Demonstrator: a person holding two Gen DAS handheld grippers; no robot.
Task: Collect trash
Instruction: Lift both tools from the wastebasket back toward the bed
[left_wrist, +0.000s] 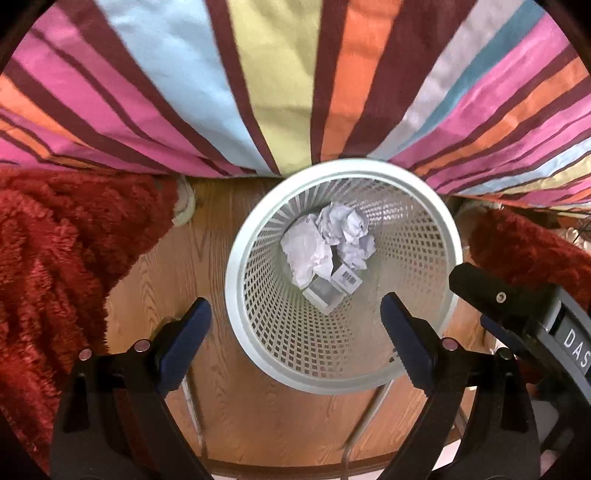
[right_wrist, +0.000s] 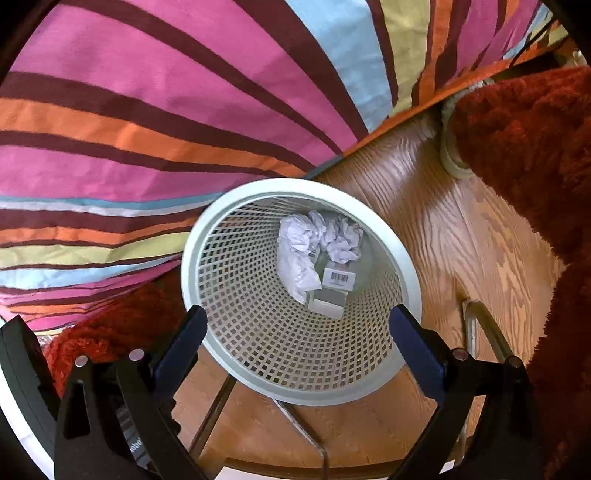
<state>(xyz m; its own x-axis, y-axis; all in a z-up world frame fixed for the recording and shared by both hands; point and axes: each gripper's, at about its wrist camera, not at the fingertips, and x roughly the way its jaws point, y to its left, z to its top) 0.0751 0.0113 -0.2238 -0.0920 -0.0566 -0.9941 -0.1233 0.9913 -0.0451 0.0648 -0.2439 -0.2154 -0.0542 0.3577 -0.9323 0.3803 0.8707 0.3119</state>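
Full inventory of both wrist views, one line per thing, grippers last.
bin: one, white mesh, standing on the floor by the bed
paper balls: two or three, white, crumpled, at the bin's bottom
boxes: two, white and grey, one with a barcode, in the bin under the paper
bedspread: one, striped pink, orange, blue, brown, hanging behind the bin
rug: red, shaggy, either side of the bin
floor: brown wood grain, under the bin
left gripper: black, blue fingers, open, empty, over the bin
right gripper: same make, open, empty, over the bin
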